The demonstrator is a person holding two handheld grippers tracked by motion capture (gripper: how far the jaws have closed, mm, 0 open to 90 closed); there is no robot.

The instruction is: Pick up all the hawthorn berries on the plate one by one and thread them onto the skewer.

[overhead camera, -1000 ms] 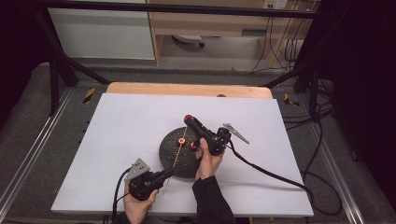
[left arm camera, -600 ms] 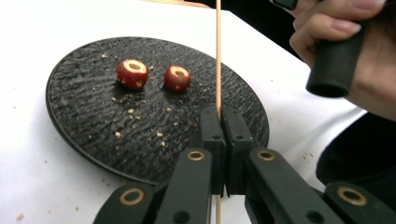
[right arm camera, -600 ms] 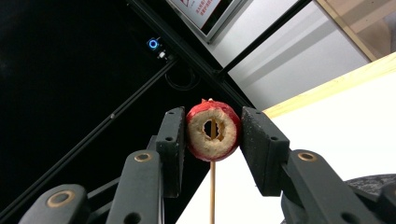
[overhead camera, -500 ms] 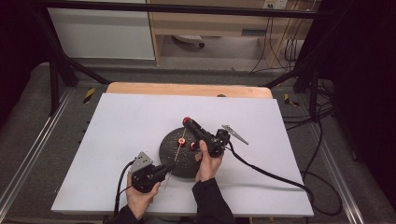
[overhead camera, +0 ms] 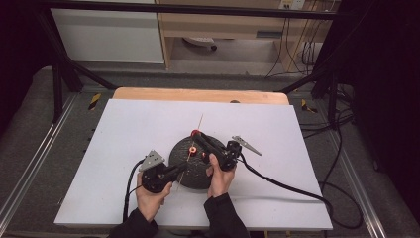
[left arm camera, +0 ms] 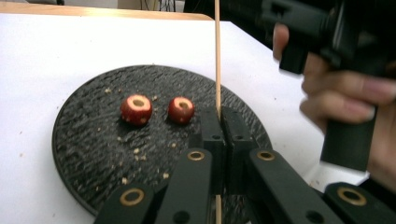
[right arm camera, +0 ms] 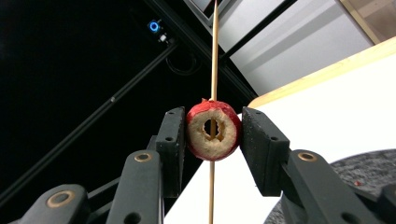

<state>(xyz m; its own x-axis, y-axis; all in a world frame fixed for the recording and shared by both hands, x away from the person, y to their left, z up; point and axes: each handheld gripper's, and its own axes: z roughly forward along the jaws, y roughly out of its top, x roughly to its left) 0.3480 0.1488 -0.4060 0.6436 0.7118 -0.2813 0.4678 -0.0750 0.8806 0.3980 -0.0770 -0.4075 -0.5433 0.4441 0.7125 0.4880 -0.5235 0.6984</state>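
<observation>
Whereas one second earlier the left gripper lay low near the front edge of the white table, its hand now sits slightly farther in, toward the black round plate, with the thin wooden skewer angled across the plate and pointing toward the far side of the table. Its jaws are pressed together on the skewer, as the left gripper view shows, the stick rising between them. The right gripper remains over the plate's far rim, clamped on a cored red fruit piece; in the right gripper view the skewer passes through the piece's central hole. Two further cored red pieces rest side by side on the plate, among scattered crumbs. The right hand's position has changed little across the frames.
</observation>
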